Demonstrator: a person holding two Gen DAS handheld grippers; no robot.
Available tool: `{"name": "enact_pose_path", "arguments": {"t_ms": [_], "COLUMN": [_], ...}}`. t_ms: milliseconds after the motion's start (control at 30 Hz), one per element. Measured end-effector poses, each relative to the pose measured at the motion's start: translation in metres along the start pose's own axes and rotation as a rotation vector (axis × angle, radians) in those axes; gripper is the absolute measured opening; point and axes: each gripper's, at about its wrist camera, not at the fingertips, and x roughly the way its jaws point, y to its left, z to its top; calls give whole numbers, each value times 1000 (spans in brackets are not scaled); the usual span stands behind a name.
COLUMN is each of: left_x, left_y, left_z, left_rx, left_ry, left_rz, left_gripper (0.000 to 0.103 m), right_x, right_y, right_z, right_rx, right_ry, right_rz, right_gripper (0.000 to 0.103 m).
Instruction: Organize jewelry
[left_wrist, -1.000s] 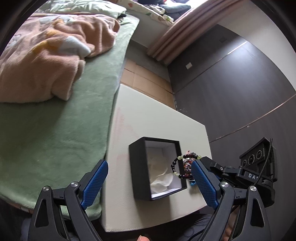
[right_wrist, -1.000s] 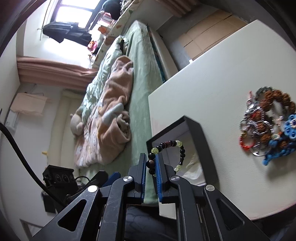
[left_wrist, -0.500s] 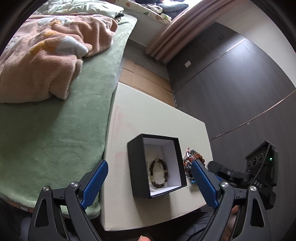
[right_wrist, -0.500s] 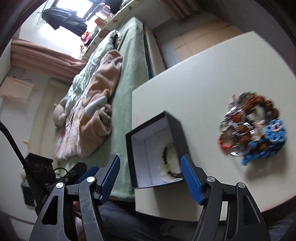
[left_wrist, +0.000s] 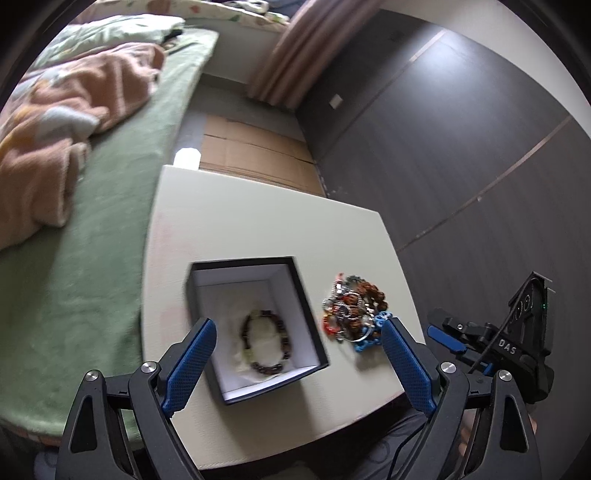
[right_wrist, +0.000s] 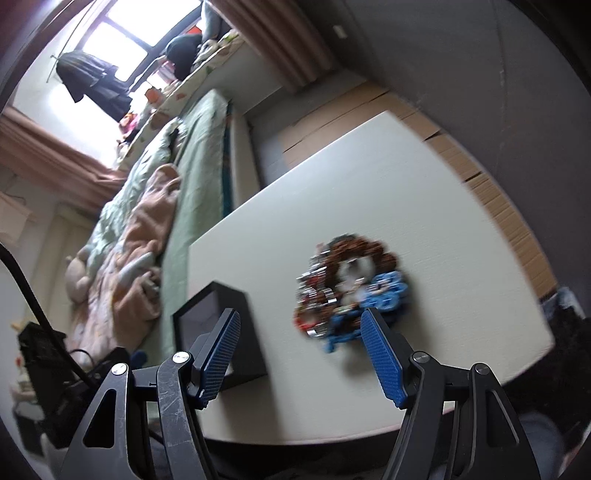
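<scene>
Both of my grippers held empty above the pale table, a bracelet lying in the box.

My left gripper (left_wrist: 297, 363), blue-padded jaws spread wide, hangs over the open black square box with a white lining (left_wrist: 255, 325); a dark-beaded bracelet with a few pale green beads (left_wrist: 264, 341) lies flat inside it on crumpled white tissue. My right gripper (right_wrist: 299, 356), jaws likewise wide apart and gripping nothing, points at the tangled heap of brown, red, silver and blue jewelry (right_wrist: 351, 290), which rests on the cream rectangular tabletop (left_wrist: 258, 218) just beside the box's right wall. A bed with a green cover (left_wrist: 92, 266) runs along the table's left edge.
</scene>
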Motion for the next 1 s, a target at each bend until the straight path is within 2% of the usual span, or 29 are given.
{"name": "enact_pose_path", "arguments": {"t_ms": [100,167,300,400,467,533,700,767,833,933,1000], "left_x": [9,17,35,47,57,70,96,106,119,133,144], "left_y": [-19,-32,-54,-67,-75,-84,-101,-106,-110,-113,-114], "left_z": [1,0,-3,-6,-8,-10,-15,-18,-21,-25,-27], "left_rx": [56,90,147,176,195,209,248,265,280,287,290], "left_ry": [11,23,54,73,92,118,155,173,202,228,241], "left_rz": [-3,-8,-5,-12,-12,-15,-10,-2,4,6,14], "left_gripper": [85,77,68,66,55,51,49,41,37,37,34], "right_x": [-9,-12,-18,-19,-18,-17,-10,-7,-6,-4,2], "right_y": [-11,-17,-35,-45,-51,-57,-68,-69,-71,-72,-76], "right_z": [0,0,0,0,-1,-3,-5,-6,-6,-6,-6], "right_rx": [-19,-25,-39,-54,-71,-82,-87,-100,-97,-98,-74], "right_ry": [-42,-67,-101,-99,-97,-87,-71,-63,-52,-62,-34], "right_rz": [-61,-98,-173,-165,-163,-169,-149,-147,-116,-118,-104], "right_gripper": [68,68,68,68,68,68,68,68,68,68,68]}}
